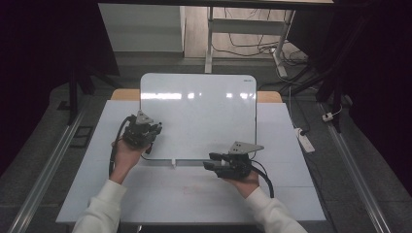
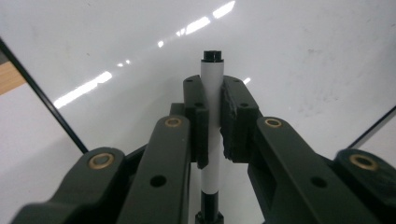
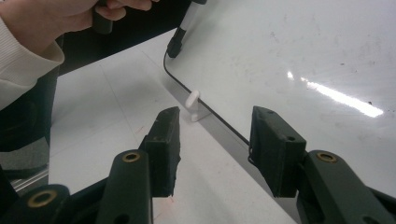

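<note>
White-barrelled marker [image 2: 212,116], light, stiff, slick: clamped mid-barrel in left gripper [image 2: 214,123] over whiteboard [image 1: 204,116]; right gripper [image 3: 215,149] half-open, empty.

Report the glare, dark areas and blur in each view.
High view: ceiling lights glare in a band across the top of the glossy whiteboard; surroundings are very dark. Left gripper view: slanted glare streaks; the white marker with black ends is fairly sharp, the near black jaws soft. Right gripper view: one bright streak at right; the small white clip is slightly blurred.
</note>
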`<state>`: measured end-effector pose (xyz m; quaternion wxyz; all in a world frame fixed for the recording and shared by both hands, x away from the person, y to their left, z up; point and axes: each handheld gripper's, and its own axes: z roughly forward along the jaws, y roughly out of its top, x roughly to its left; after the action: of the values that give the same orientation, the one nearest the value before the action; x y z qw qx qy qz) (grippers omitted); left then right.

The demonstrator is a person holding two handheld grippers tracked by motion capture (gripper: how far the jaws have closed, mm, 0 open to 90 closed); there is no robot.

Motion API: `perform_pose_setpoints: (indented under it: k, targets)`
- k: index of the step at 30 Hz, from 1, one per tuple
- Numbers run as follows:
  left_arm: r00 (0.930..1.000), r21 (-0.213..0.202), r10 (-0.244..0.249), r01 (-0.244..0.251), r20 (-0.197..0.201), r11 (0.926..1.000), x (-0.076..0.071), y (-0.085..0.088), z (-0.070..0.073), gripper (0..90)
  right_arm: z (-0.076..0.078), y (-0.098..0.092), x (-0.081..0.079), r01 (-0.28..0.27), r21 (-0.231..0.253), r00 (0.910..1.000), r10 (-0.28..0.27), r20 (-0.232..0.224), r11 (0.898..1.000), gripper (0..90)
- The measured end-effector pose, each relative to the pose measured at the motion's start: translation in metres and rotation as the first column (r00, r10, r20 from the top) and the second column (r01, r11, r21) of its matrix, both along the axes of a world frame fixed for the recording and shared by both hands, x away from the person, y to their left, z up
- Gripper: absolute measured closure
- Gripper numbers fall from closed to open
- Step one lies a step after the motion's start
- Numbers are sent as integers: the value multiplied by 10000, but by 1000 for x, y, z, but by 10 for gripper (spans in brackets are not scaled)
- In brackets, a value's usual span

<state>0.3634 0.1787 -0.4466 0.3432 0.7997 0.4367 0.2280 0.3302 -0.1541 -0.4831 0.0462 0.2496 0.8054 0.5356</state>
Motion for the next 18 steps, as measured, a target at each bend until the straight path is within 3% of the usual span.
perform_pose_setpoints:
  k: [10, 18]
  targets:
    - [9999, 867, -8, -3, 129, 9962, 6, -12, -5, 789, 0, 0, -2, -87, -47, 10000, 87, 12, 10000, 521]
    - [9995, 847, -35, 9, 313, 9964, 7, -12, -6, 735, -1, -1, -1, -37, -82, 10000, 37, -11, 10000, 519]
